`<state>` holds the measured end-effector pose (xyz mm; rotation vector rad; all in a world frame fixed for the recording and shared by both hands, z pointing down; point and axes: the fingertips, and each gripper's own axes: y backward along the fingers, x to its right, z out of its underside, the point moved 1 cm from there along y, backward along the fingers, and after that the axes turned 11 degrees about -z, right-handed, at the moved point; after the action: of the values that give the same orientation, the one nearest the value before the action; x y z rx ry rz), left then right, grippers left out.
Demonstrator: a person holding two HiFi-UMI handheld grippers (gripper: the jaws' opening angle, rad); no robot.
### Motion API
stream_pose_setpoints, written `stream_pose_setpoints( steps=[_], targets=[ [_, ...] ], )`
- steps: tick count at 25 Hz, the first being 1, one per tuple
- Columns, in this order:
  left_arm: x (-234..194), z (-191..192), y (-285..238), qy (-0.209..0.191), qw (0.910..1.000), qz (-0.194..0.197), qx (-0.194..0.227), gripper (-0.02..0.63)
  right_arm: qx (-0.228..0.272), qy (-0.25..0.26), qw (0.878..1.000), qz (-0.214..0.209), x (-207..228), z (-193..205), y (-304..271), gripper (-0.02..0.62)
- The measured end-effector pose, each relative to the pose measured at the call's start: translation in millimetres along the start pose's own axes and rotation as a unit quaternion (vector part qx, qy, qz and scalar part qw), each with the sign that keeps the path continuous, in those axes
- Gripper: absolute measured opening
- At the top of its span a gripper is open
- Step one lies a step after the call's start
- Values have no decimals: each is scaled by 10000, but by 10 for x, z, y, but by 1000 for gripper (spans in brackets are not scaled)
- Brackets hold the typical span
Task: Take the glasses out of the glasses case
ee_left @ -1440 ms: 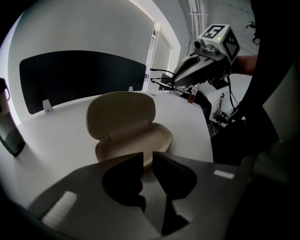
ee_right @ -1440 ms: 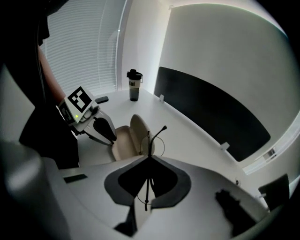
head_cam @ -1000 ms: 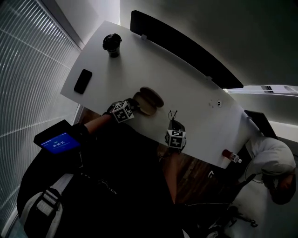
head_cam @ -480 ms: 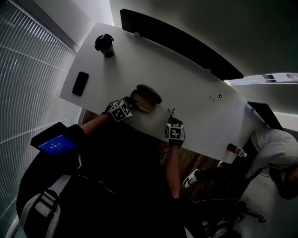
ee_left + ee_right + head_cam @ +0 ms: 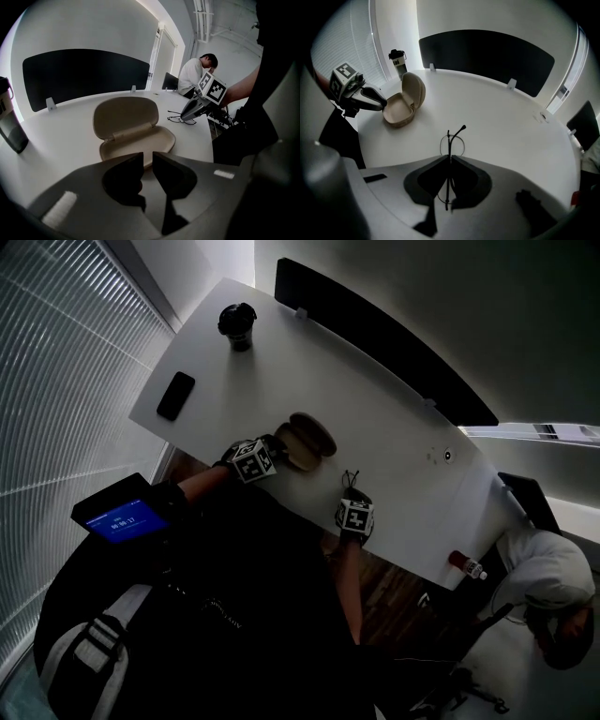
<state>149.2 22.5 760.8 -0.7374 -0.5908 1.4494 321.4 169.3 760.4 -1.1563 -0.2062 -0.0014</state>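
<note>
so little shifts: right tongs (image 5: 450, 158) still clamp the glasses (image 5: 449, 140) down by the surface (image 5: 501, 122), left tongs (image 5: 147, 161) pinch the open, empty case (image 5: 136, 140); removal looks done.

- The head view looks steeply down from above the person onto the whole white table (image 5: 394, 418), far enough off to take in both grippers.
- The left gripper view rides low behind the left gripper (image 5: 147, 161) and faces across the tabletop. The glasses case (image 5: 133, 133) is close ahead and a dark partition (image 5: 84, 75) lies beyond.
- The right gripper view looks down along the right gripper (image 5: 450, 161) at the tabletop, with the glasses (image 5: 451, 143) right before the lens.
- All three views share the case, and each gripper view catches the other gripper off to one side.
</note>
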Motion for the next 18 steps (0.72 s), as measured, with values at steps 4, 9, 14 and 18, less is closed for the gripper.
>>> stream_pose_setpoints(
  steps=[4,9,14,18],
  targets=[
    [2,-18,14,38,10000,-35,82,72,206,147,9997,31,-10,-96,73,21],
    [-8,-39,34,60,9998,-84,168,74,649,473,9964,261,-34,-317,246,51],
    [-11,-147,135,124,9990,-159,411,74,990,504,9928,439,-103,-432,409,61],
    [-2,-259,233,105,9973,-236,692,77,1728,574,9814,600,-323,-715,701,60]
  ],
)
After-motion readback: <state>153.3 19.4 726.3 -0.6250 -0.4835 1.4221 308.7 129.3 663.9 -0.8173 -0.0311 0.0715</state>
